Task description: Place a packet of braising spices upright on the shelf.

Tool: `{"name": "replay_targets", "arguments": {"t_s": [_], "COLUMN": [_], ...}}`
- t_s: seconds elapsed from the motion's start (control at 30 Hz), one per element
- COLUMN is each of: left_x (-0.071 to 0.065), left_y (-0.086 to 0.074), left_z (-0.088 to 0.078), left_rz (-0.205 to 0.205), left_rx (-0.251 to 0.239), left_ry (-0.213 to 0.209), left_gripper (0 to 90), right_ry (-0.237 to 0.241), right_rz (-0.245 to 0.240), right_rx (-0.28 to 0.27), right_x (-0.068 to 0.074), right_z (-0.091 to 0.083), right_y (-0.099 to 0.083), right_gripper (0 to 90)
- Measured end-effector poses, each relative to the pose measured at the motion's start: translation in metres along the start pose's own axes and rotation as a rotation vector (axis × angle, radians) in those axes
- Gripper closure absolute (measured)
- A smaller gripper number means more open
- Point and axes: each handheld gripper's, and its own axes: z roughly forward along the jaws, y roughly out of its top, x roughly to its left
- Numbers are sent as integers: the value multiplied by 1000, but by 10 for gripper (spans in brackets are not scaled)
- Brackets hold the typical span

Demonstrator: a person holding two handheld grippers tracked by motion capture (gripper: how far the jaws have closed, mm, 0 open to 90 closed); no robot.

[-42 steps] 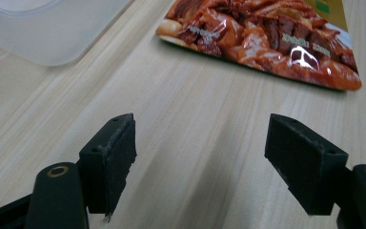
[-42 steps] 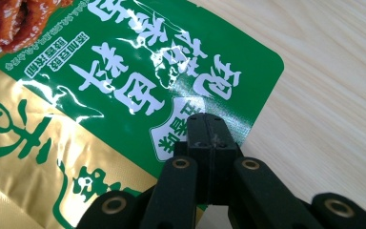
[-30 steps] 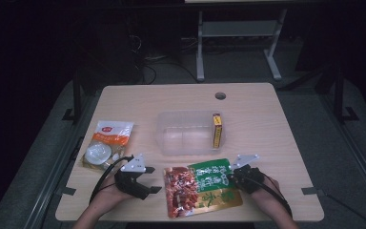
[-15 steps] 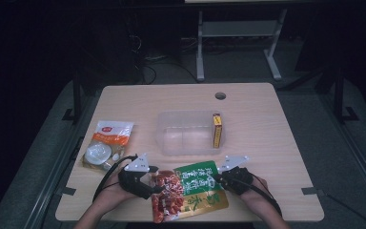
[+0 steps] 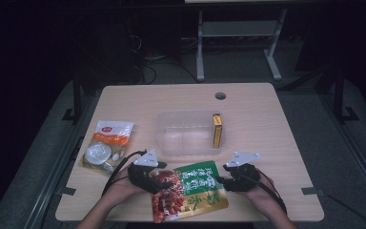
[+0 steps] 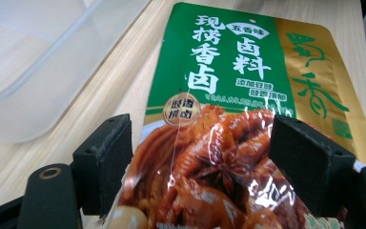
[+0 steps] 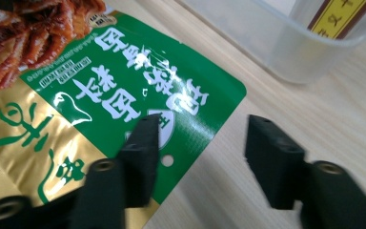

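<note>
since a second ago the right tool (image 5: 220,180) has let go: its jaws have just been opening and now stand apart, one resting over the green top corner of the seasoning pouch (image 5: 190,191), the other over bare bench (image 5: 276,143), neither pressing. the pouch has slid toward 9 o'clock and now lies flat at the near edge, at 6 o'clock from the clear plastic box (image 5: 188,133), a gap of wood between them.

the left tool (image 5: 161,177) has its jaws wide on either side of the pouch's red end, the foil between them; whether the pads grip it i cannot tell.

to do this well, i judge the left tool should close firmly on the pouch edge before lifting, keep it level, and carry it toward 12 o'clock over the box rim, clear of the yellow carton (image 5: 216,130) standing inside. the right tool should draw back first so it does not drag the corner.
</note>
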Motion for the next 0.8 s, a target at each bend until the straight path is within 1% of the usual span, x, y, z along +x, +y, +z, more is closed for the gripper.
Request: {"name": "replay_targets", "arguments": {"t_s": [0.1, 0.17, 0.23, 0.33, 0.37, 0.47, 0.5, 0.53, 0.63, 0.77, 0.8], "left_x": [3, 4, 6, 6, 6, 4, 4, 3, 4, 4, 4], "left_y": [3, 6, 8, 10, 11, 10, 10, 10, 9, 7, 7], "left_z": [6, 12, 19, 28, 30, 35, 36, 36, 37, 37, 36], "left_rz": [3, -4, -3, 14, 15, 19, 12, 11, 16, 19, 22], "left_rx": [3, 5, 25, 49, 56, 84, 81, 83, 82, 69, 68], "left_ry": [-9, -20, -38, -38, -40, -56, -63, -61, -60, -59, -54], "left_gripper": [206, 195, 176, 168, 163, 138, 137, 136, 125, 125, 126], "right_ry": [-13, -21, -20, -20, -19, -26, -26, -26, -28, -38, -39], "right_rz": [4, 7, 9, 12, 14, 18, 20, 22, 23, 27, 25], "right_rx": [-5, -9, -14, -13, -15, -20, -19, -21, -29, -32, -34], "right_x": [-2, -3, -5, -7, -7, -9, -9, -10, -11, -12, -13], "right_z": [0, -1, -2, -2, -3, -4, -5, -5, -6, -9, -9], "right_y": [-1, -2, -2, -4, -5, -6, -6, -6, -7, -7, -8], "right_gripper": [364, 353, 339, 329, 328, 320, 319, 318, 315, 310, 308]}}
